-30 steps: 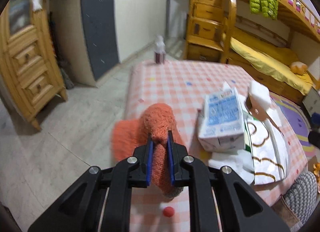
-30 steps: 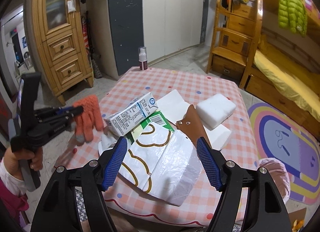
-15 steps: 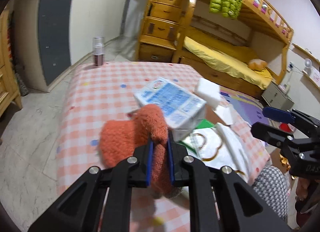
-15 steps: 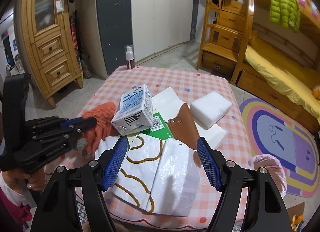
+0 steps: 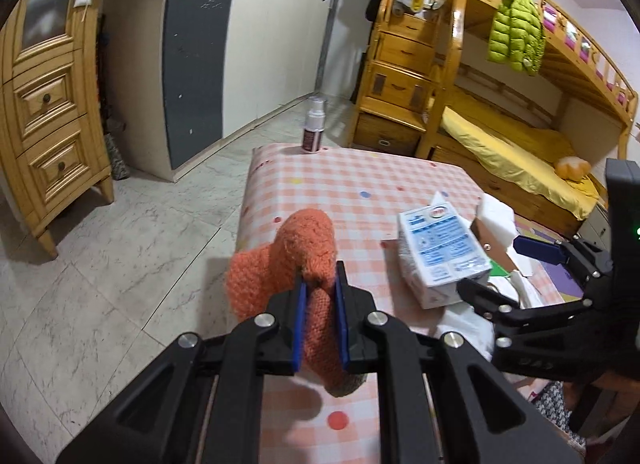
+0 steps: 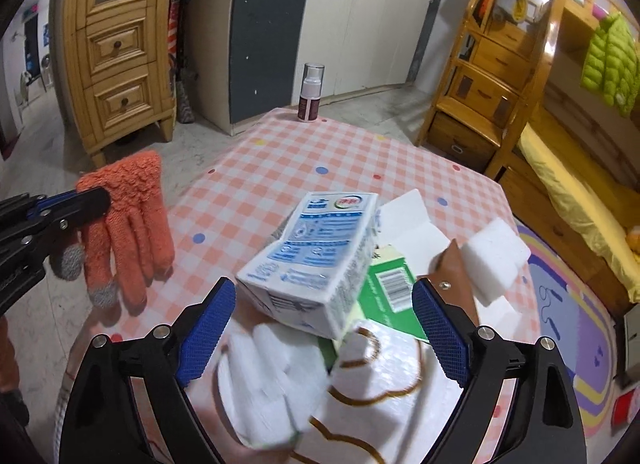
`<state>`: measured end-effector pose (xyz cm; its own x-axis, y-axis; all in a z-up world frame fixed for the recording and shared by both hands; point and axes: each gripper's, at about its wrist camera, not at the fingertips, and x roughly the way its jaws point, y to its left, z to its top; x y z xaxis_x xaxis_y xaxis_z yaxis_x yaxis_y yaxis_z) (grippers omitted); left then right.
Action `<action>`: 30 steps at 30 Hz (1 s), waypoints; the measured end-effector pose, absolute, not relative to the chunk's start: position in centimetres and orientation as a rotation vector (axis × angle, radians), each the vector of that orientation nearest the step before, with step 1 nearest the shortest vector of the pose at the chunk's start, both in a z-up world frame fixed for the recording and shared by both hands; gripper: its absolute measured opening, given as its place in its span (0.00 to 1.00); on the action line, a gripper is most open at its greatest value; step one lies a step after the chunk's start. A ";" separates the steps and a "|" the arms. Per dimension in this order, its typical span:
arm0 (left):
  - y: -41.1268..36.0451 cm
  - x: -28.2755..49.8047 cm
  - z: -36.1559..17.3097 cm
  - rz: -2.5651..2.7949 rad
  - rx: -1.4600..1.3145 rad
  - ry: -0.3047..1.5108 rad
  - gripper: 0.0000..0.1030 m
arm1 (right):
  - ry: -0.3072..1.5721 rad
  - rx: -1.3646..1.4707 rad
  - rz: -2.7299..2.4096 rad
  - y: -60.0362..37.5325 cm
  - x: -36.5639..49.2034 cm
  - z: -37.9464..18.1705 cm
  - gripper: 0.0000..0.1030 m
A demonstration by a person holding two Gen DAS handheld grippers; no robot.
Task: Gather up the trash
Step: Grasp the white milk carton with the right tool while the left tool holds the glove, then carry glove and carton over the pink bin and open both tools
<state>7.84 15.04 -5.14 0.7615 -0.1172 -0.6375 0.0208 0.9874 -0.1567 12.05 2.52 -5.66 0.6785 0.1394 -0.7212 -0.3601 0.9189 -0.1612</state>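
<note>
My left gripper (image 5: 319, 296) is shut on an orange knit glove (image 5: 294, 260) and holds it above the left edge of the checked table (image 5: 352, 184). The glove (image 6: 126, 224) hangs from that gripper (image 6: 96, 200) at the left of the right wrist view. My right gripper (image 6: 320, 324) is open, with its fingers either side of a blue and white milk carton (image 6: 316, 260), close behind it. The carton (image 5: 438, 252) lies on a heap of a white bag (image 6: 372, 392), green packaging (image 6: 388, 292) and crumpled white paper (image 6: 272, 376).
A white foam block (image 6: 494, 260) and a brown leather piece (image 6: 454, 276) lie at the table's right. A spray bottle (image 6: 310, 92) stands at the far edge. A wooden cabinet (image 6: 120, 48), wardrobe doors and a bunk bed (image 5: 520, 104) surround the table.
My right gripper has moved forward and down to the carton, which now lies between its open fingers. My left gripper has swung left with the glove, away from the carton.
</note>
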 end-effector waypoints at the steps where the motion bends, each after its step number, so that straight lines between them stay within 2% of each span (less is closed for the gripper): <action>1: 15.4 7.9 -5.2 -0.070 -0.146 0.703 0.10 | 0.783 -0.309 0.276 3.1 12.2 -6.1 0.87; 9: 17.0 7.8 -6.0 -0.055 -0.191 0.711 0.10 | 0.781 -0.401 0.152 5.4 13.3 -8.2 0.85; 10: 17.0 7.8 -6.1 -0.059 -0.194 0.711 0.10 | 0.779 -0.399 0.155 5.4 13.3 -8.1 0.72; 11: 16.9 7.8 -6.1 -0.063 -0.191 0.711 0.10 | 0.777 -0.396 0.151 5.2 13.2 -8.1 0.70; 14: 16.7 7.7 -5.6 -0.072 -0.181 0.702 0.10 | 0.763 -0.379 0.182 4.7 13.0 -7.2 0.69; 22: 13.7 6.9 -1.7 -0.144 -0.103 0.618 0.10 | 0.611 -0.199 0.247 -0.9 10.1 0.4 0.69; 30: 5.4 5.7 2.0 -0.350 -0.014 0.556 0.10 | 0.557 -0.089 0.143 -11.4 5.3 3.5 0.69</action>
<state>5.74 5.36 2.03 0.7920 -0.3294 -0.5140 0.3217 0.9408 -0.1072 5.34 -11.39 3.46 0.8394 0.1113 -0.5321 -0.1594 0.9862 -0.0450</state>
